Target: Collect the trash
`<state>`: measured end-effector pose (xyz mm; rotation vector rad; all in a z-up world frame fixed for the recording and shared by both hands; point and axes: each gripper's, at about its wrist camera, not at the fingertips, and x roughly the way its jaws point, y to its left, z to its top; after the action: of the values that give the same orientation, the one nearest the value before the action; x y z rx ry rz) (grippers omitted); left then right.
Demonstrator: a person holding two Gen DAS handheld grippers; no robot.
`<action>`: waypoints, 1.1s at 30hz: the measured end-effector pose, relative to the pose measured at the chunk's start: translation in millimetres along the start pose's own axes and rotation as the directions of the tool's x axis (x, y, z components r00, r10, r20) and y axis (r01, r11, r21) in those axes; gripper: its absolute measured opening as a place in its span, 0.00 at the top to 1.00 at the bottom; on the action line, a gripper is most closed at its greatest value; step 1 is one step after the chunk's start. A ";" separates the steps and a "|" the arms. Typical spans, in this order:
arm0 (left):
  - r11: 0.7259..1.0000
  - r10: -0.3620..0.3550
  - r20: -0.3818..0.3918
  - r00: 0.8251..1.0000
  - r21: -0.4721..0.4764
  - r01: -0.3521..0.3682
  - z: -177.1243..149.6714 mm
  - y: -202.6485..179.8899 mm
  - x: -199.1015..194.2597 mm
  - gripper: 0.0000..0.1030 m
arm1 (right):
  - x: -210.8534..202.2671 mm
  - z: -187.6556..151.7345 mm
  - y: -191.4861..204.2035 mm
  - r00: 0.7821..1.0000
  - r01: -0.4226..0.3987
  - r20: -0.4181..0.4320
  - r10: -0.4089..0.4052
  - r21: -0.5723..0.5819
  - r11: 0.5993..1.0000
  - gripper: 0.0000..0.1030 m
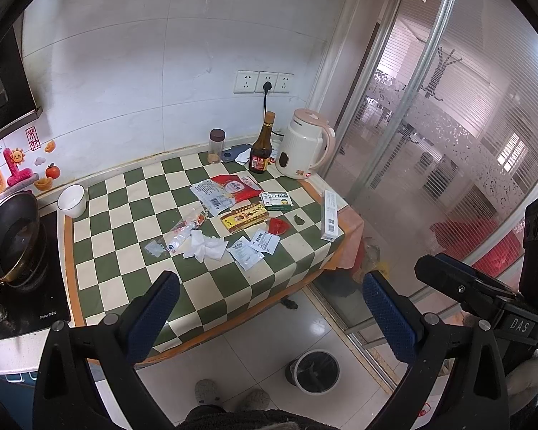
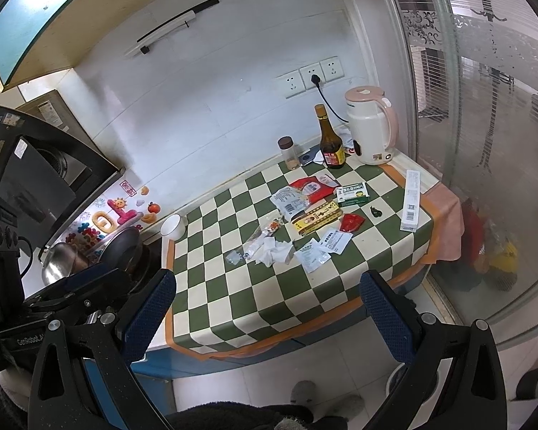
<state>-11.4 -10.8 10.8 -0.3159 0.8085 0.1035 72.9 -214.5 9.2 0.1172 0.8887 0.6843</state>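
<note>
Trash lies in the middle of the green-and-cream checked cloth (image 1: 211,286) (image 2: 233,297): a crumpled white tissue (image 1: 206,247) (image 2: 274,251), a clear plastic wrapper (image 1: 184,231) (image 2: 262,234), white sachets (image 1: 256,249) (image 2: 322,249), a yellow box (image 1: 244,218) (image 2: 315,218), a red wrapper (image 1: 278,225) (image 2: 352,222), a green-white box (image 1: 277,200) (image 2: 352,193) and a red-white bag (image 1: 233,188) (image 2: 306,190). A grey bin (image 1: 315,371) stands on the floor below the counter. My left gripper (image 1: 269,308) and right gripper (image 2: 267,306) are both open and empty, held above the counter's front edge.
A white kettle (image 1: 305,148) (image 2: 371,125), brown bottle (image 1: 262,147) (image 2: 331,139) and spice jar (image 1: 216,145) (image 2: 288,152) stand at the back. A long white box (image 1: 330,215) (image 2: 410,199) lies at the right edge. A white bowl (image 1: 71,200) (image 2: 172,225), a pan (image 1: 10,236) and glass door (image 1: 448,143) border the counter.
</note>
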 end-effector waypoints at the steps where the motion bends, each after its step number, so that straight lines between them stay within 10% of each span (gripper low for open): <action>1: 1.000 0.000 0.000 1.000 -0.001 0.000 -0.3 -0.4 -0.3 0.00 | 0.0 -0.3 0.6 1.000 0.000 0.000 0.000 0.001 1.000 0.00; 29: 1.000 -0.021 -0.040 0.999 -0.004 0.020 17.5 38.0 20.1 0.00 | 42.9 22.6 16.9 0.999 0.039 -0.034 -0.038 0.036 0.999 0.00; 33: 0.997 0.059 -0.042 0.997 0.043 -0.057 30.9 53.7 42.9 0.00 | 60.7 29.3 17.4 0.997 0.078 -0.034 -0.076 0.076 0.994 0.00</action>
<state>28.3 48.7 -13.2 -0.2561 0.8616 0.1341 112.4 -159.6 -6.7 0.1414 0.9451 0.5815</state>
